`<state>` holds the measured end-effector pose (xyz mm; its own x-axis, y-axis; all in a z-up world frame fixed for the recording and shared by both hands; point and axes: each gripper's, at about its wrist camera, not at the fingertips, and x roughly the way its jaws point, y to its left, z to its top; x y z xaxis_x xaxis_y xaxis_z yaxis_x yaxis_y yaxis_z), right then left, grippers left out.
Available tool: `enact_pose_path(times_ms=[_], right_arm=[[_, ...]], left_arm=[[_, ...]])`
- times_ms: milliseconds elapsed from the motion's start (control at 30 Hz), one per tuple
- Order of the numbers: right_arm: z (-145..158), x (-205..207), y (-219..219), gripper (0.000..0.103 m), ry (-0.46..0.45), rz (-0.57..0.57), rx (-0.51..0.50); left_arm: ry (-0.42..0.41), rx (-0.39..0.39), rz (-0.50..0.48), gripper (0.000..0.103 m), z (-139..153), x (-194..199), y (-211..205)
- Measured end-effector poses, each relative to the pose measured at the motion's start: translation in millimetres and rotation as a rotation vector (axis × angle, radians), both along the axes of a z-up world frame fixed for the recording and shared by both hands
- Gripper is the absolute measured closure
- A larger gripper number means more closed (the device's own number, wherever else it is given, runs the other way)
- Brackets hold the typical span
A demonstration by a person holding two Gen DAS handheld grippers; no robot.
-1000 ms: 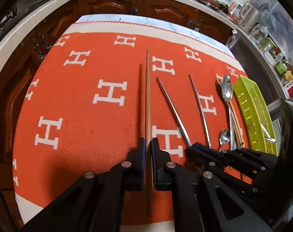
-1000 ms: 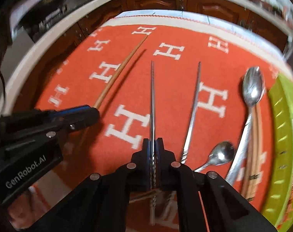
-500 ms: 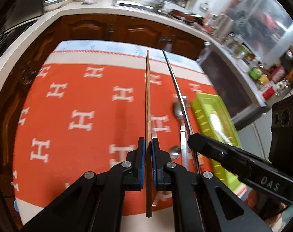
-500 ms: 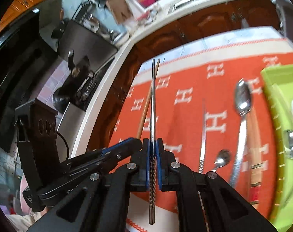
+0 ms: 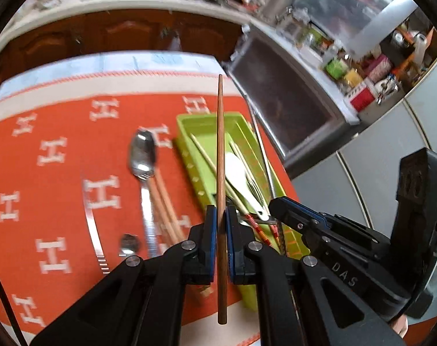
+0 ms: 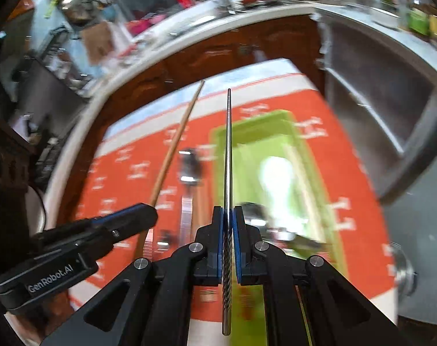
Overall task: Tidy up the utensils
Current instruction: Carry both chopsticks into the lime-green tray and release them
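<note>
My left gripper is shut on a brown wooden chopstick and holds it in the air over the green utensil tray. My right gripper is shut on a metal chopstick, also held above the tray. In the left wrist view the right gripper hovers at the tray's near right end. The tray holds a white spoon, thin sticks and other utensils. A large metal spoon, a small spoon, a metal chopstick and wooden chopsticks lie on the orange cloth.
The orange cloth with white H marks covers the table. Dark wood cabinets and a cluttered counter run behind. A steel appliance stands right of the table. The right wrist view is blurred.
Both grippers have lifted their chopsticks off the cloth and swung right, from above the cloth's middle to over the green tray. Both have stayed shut.
</note>
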<state>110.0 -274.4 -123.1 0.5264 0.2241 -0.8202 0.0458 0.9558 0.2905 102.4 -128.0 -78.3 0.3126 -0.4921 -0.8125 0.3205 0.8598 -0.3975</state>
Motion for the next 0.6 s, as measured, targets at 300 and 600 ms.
enact_pose_path(times_ms=[300,600], right_arm=[[-49,3,-27,0.093,0.085,-0.011,-0.172],[-18,2,2,0.086,0.018,0.032,-0.091]], left_arm=[[0.102,0.019,-0.049,0.087,-40,6,-41],[0.012,0.068,-0.016,0.072,-7,7,3]])
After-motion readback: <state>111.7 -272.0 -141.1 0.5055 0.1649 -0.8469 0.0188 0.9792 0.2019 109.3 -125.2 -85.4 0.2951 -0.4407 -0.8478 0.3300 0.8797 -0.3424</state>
